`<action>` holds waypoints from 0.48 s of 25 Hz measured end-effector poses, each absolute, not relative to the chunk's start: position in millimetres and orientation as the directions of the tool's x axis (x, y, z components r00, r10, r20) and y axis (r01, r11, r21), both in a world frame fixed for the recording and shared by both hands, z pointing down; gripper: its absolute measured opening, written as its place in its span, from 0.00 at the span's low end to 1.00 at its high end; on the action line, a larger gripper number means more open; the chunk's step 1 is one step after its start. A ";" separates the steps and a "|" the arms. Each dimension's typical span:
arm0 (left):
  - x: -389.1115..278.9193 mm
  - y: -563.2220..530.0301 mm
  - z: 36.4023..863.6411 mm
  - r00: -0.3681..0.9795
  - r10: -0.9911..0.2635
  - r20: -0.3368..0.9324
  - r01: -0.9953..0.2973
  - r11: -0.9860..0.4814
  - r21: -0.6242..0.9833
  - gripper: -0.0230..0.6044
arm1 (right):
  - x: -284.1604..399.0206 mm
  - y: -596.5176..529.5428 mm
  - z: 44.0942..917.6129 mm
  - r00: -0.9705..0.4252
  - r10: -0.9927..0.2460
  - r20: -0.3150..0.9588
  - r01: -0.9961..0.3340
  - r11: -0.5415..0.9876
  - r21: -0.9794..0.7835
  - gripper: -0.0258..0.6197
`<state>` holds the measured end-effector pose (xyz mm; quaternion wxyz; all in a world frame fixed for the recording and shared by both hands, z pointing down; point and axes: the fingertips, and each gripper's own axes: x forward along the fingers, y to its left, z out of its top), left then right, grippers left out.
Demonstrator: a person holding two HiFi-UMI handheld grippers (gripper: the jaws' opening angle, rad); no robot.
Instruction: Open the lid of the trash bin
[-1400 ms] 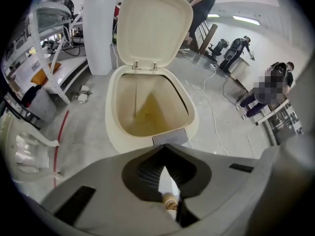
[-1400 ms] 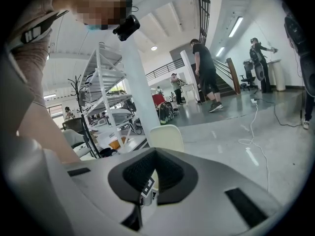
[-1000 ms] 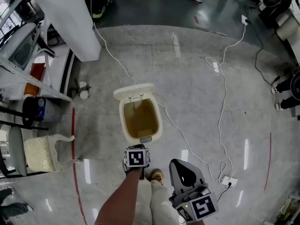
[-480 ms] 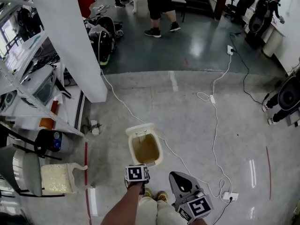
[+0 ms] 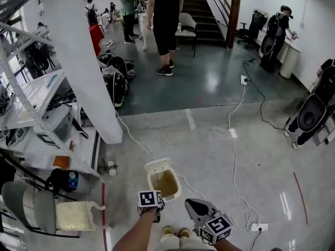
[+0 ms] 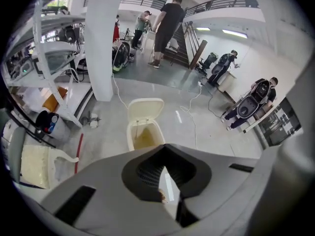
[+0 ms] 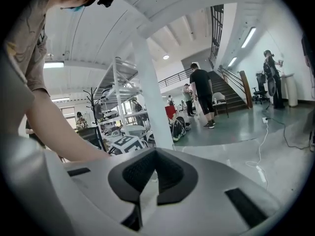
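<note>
The cream trash bin (image 5: 165, 186) stands on the floor just ahead of my feet, its lid (image 5: 158, 166) tipped up and back, the yellowish inside showing. In the left gripper view the bin (image 6: 142, 133) and its raised lid (image 6: 145, 109) lie straight ahead, past the jaws. My left gripper (image 5: 151, 198) hovers just short of the bin's near edge, apart from it; its jaws meet at the tips with nothing held (image 6: 165, 151). My right gripper (image 5: 191, 205) is to the right of the bin, shut and empty (image 7: 155, 154), and faces out across the room.
A white pillar (image 5: 78, 61) and a metal shelf rack (image 5: 31, 103) stand to the left, a cushioned chair (image 5: 73, 216) beside them. A white cable (image 5: 233, 156) runs over the floor to a power strip (image 5: 259, 227). People (image 5: 165, 25) stand near the stairs.
The head view has tilted up, so the bin looks smaller and lower and more of the room shows. The lid stays up; both grippers stay near the bin.
</note>
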<state>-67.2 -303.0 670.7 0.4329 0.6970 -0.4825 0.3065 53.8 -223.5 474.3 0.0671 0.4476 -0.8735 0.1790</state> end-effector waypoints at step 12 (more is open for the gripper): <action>-64.2 -320.3 461.5 0.514 -0.637 0.575 -0.858 -0.367 0.360 0.02 | 65.0 -222.7 432.5 -0.593 -0.767 0.246 -0.805 0.555 -0.209 0.09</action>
